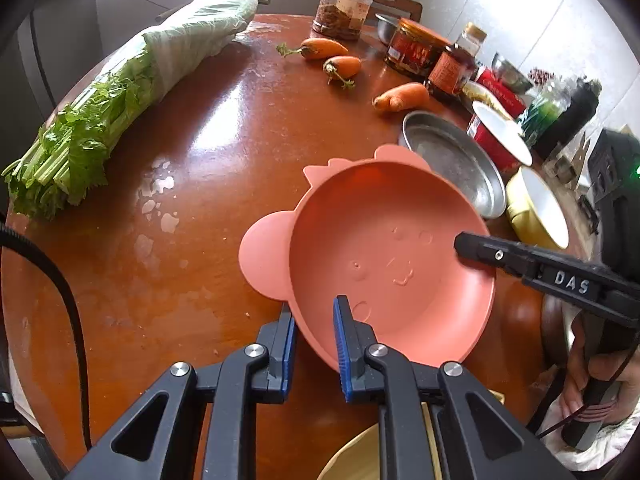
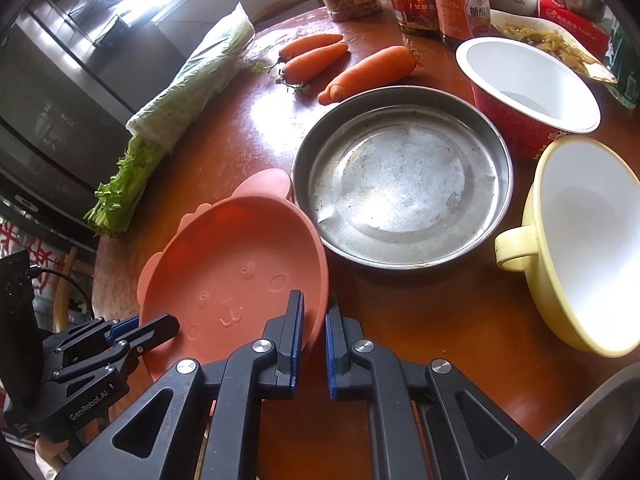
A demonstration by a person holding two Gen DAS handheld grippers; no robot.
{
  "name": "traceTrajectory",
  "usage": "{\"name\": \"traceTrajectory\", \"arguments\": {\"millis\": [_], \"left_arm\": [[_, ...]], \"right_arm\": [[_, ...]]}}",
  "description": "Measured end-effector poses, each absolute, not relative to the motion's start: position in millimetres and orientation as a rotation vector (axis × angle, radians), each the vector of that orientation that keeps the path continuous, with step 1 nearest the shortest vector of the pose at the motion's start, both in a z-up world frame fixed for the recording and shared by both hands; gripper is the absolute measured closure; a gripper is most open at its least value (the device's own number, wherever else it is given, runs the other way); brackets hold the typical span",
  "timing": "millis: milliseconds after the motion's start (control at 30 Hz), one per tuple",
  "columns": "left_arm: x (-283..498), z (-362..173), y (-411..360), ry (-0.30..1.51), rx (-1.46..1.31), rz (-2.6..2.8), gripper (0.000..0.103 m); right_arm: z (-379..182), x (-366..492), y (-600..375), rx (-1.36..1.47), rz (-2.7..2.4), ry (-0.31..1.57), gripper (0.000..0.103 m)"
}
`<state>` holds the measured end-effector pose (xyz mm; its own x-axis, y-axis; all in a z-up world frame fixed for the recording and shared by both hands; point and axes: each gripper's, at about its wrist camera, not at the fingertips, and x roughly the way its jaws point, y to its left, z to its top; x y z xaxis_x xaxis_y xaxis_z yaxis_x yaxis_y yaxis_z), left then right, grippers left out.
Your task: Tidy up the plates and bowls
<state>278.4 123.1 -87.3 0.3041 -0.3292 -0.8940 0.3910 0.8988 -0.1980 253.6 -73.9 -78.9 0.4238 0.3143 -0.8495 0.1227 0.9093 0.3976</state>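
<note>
A pink silicone bowl [image 1: 380, 248] with ear-shaped tabs sits tilted on the brown round table [image 1: 180, 272]. My left gripper [image 1: 314, 336] is shut on its near rim, one blue pad inside the wall and one outside. In the right wrist view the same pink bowl [image 2: 240, 248] has its right rim clamped between the pads of my right gripper [image 2: 314, 324]. One black finger [image 1: 480, 250] of the right gripper reaches over the rim from the right in the left wrist view. The left gripper's fingers [image 2: 160, 326] grip the bowl's lower left edge in the right wrist view.
A steel plate [image 2: 404, 176] lies just right of the pink bowl. A yellow handled bowl [image 2: 580, 240] and a red bowl with white inside [image 2: 528, 80] stand beyond it. Carrots [image 2: 368, 68], bagged celery [image 1: 100, 120] and jars [image 1: 344, 8] occupy the far side.
</note>
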Motion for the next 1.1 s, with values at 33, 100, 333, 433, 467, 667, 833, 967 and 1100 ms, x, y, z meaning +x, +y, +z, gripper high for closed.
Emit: {"name": "traceTrajectory", "arguments": {"millis": [33,100,333,433,467,667,833,967,1100], "left_arm": [[278,-88,122,1.167,0.071,-0.475,0.085],[277,-87,121,1.160,0.071,-0.480,0.085],[272,-75,126,1.120,0.047,-0.475,0.086],[263,-61,126,1.094,0.061,-0.468,0.085],[259,-56,126,1.083,0.070,-0.465,0.085],[231,-25,130,1.033,0.088,-0.435,0.085],[204,-19,134,1.031,0.086,-0.414,0.085],[181,-16,141,1.025,0.079,-0.392,0.085],[161,-18,149,1.029,0.074,-0.372,0.085]], "right_arm": [[-79,253,-74,0.441,0.125,1.134,0.093],[-77,252,-74,0.438,0.120,1.124,0.094],[-71,248,-76,0.452,0.130,1.101,0.094],[-62,243,-77,0.457,0.141,1.079,0.094],[-57,241,-76,0.457,0.144,1.067,0.094],[-29,216,-70,0.423,0.159,1.012,0.094],[-16,194,-66,0.404,0.177,1.000,0.094],[-13,175,-59,0.387,0.191,0.998,0.094],[-13,157,-49,0.370,0.209,1.004,0.093]]}}
